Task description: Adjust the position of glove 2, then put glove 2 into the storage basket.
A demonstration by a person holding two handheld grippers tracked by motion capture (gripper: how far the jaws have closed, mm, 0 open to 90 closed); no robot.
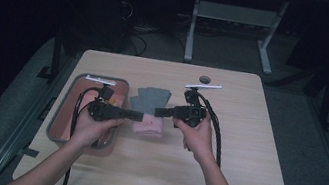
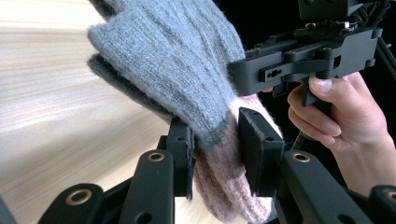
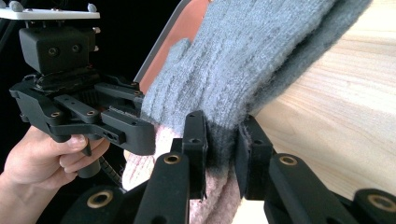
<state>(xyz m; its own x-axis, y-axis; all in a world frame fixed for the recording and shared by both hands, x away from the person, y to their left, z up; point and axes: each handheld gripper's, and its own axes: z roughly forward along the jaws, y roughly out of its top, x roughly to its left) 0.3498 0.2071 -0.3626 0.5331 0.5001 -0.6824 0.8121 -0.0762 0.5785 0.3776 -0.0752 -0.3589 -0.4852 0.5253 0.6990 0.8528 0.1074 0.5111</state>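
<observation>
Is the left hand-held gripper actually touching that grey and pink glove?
Touching. In the left gripper view, the left hand-held gripper has both pads pressed against the glove, pinching its knit between them.

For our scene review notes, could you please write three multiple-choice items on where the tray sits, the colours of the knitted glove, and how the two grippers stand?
1. Where does the tray sit on the table?
A. At the person's left
B. At the person's right
C. At the far edge, in the middle

2. Which colours does the glove show?
A. Blue and white
B. Grey with a pink cuff
C. All black

3. How do the left gripper and right gripper stand?
A. Both wide open over the tray
B. One holds the glove
C. Both shut on the glove

A: the high view shows the tray by the left hand.
B: both gripper views show grey knit above pink.
C: each gripper view shows its pads pressing the knit.
</observation>
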